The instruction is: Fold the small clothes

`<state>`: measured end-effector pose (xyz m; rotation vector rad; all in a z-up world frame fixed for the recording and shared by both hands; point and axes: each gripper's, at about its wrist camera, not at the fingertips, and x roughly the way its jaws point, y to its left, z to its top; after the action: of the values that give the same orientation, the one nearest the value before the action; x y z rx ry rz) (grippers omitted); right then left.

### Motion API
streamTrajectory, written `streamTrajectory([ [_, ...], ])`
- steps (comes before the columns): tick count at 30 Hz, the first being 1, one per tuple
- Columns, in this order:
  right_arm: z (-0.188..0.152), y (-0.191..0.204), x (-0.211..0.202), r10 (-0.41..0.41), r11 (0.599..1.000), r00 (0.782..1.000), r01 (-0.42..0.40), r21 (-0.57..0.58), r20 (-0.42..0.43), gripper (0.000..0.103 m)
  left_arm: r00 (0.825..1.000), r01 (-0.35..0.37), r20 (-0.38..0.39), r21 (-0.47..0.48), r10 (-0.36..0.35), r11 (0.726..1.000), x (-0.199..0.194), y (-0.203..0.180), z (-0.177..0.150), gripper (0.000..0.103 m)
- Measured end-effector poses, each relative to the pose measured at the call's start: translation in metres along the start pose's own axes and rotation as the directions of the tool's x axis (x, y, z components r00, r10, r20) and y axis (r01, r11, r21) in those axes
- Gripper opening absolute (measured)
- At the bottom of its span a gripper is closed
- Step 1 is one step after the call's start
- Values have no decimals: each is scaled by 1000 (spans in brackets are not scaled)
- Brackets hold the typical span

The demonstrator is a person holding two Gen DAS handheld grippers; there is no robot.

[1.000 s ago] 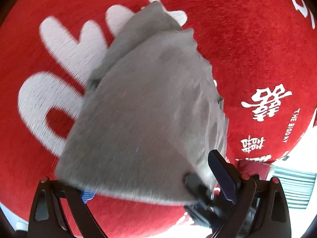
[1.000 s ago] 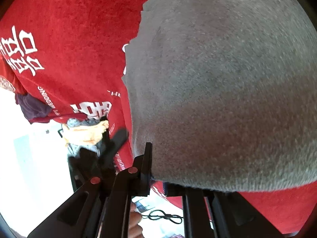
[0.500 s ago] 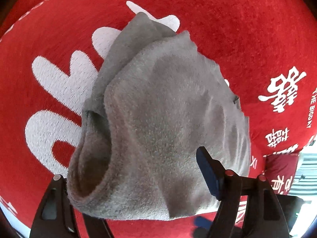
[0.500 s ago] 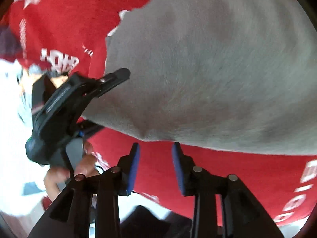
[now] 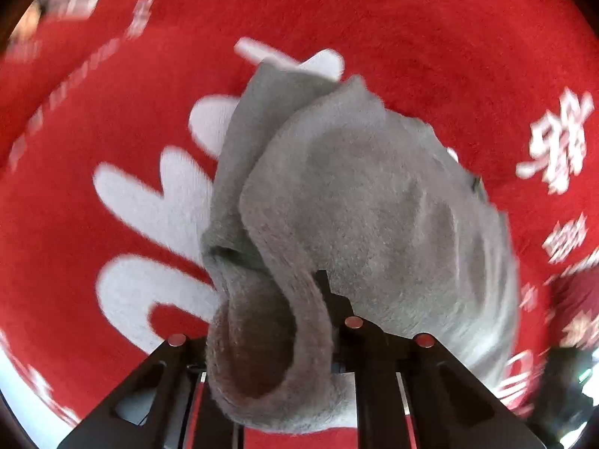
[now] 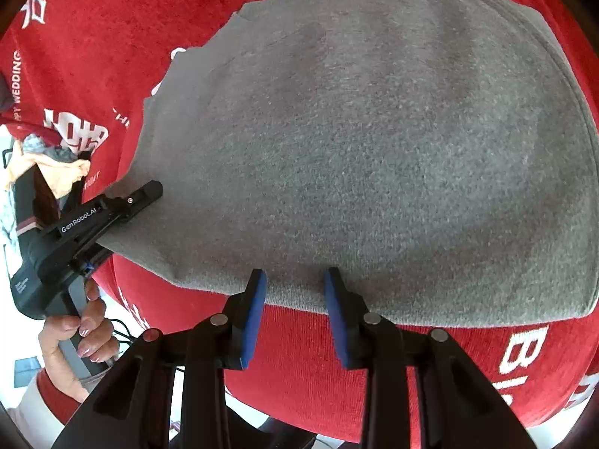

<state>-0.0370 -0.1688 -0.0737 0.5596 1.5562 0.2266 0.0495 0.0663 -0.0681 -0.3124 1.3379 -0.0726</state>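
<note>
A small grey fleece garment [image 6: 374, 149] lies folded on a red cloth with white lettering [image 6: 93, 37]. My right gripper [image 6: 295, 292] is open, its blue pads at the garment's near edge, touching nothing. My left gripper [image 5: 284, 321] is shut on the garment's near corner [image 5: 262, 336], which bunches up between the fingers. The left gripper also shows in the right wrist view [image 6: 123, 205], clamped on the garment's left edge, held by a hand [image 6: 82, 329].
The red cloth [image 5: 112, 93] covers the whole work surface. A pile of other clothes, yellow and grey [image 6: 48, 164], lies at the cloth's far left edge. A pale floor shows beyond the cloth's near edge.
My right gripper has let go of the garment's edge and backed off a little, open. My left gripper has closed on the near corner and gathered it. The garment has settled flat.
</note>
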Motion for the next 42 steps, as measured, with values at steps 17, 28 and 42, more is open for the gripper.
streamTrajectory([
  [17,133,104,-32,123,947,987,-147,-287,-100,82,970,-204,216,468,113,860,-26,-71,-27,12],
  [28,177,206,78,-62,883,897,-156,-443,-438,84,968,-196,235,484,89,853,-29,-70,-36,12],
  [42,176,212,106,-350,770,899,117,-627,-263,18,965,-193,253,508,69,840,-40,-80,-41,12],
])
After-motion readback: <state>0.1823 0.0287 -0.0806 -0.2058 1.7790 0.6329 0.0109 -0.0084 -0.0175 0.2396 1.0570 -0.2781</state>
